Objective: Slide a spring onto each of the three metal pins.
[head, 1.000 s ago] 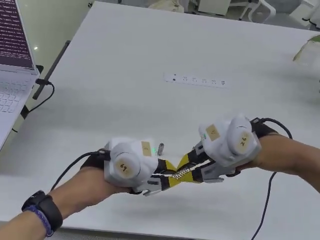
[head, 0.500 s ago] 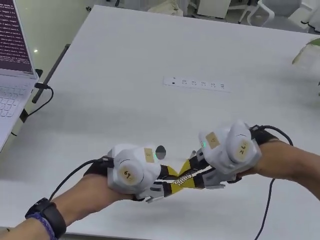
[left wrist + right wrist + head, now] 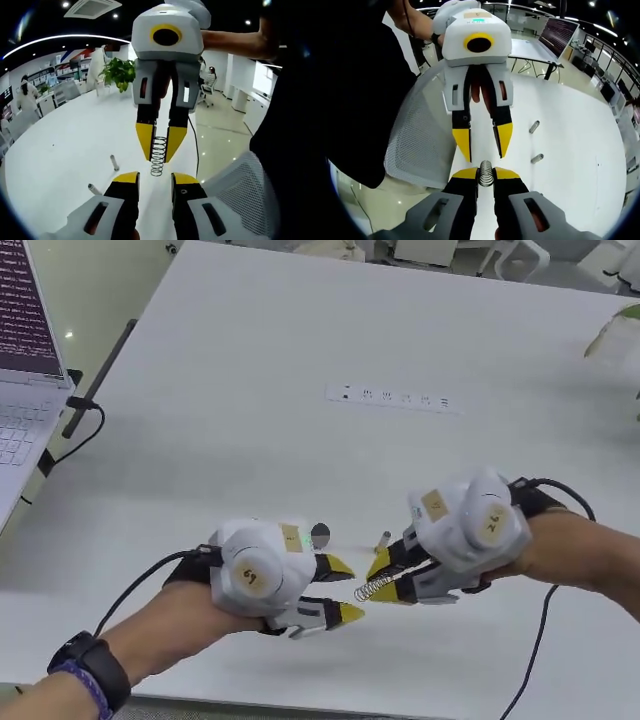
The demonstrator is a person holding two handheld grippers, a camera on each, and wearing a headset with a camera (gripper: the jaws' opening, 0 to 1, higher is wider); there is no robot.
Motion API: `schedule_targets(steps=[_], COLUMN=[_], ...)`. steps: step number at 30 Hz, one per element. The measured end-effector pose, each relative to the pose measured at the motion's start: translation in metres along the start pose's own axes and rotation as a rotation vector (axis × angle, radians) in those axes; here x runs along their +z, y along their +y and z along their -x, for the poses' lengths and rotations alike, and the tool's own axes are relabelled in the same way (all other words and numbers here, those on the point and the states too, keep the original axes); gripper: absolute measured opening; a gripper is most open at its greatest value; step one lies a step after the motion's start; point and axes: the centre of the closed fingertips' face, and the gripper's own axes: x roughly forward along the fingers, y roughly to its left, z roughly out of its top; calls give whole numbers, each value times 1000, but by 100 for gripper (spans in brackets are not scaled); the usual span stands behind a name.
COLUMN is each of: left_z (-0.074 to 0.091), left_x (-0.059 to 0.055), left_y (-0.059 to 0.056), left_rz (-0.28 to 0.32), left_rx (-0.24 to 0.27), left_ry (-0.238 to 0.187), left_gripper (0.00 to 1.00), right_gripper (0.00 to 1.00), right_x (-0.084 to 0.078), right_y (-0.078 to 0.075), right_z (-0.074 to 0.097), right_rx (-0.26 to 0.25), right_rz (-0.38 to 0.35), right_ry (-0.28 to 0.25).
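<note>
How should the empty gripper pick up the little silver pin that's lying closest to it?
Probably from above, the open left gripper closing its fingers across the short silver metal pin near one end. It lies flat on the white table, round and thin, so it could roll. Pinching its sides steadies it and leaves the other end free for the coiled wire spring.

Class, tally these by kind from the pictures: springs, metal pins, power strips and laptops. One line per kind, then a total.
1 coiled silver metal spring
2 short grey metal pins
1 long white power strip
1 open silver laptop
Total: 5
</note>
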Motion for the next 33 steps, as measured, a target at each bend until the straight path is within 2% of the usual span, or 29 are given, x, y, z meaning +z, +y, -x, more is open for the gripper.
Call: schedule_targets(steps=[3, 8, 13, 19, 33], left_z=[2, 9, 20, 34, 63], left_x=[-1, -12, -30, -44, -60], left_y=[1, 7, 12, 18, 40], left_rz=[5, 42, 71, 109, 172], left_rx=[7, 42, 86, 126, 224], left_ry=[0, 0, 22, 30, 19], left_gripper=[19, 21, 24, 28, 34], right_gripper=[8, 8, 8, 8, 8], right_x=[-6, -17, -28, -39, -60], right_y=[0, -6, -10, -14, -33], right_z=[-1, 0, 3, 8, 15], right_rx=[-3, -27, -36, -39, -62], right_rz=[-13, -43, -64, -72, -87], right_ry=[11, 31, 55, 79, 161])
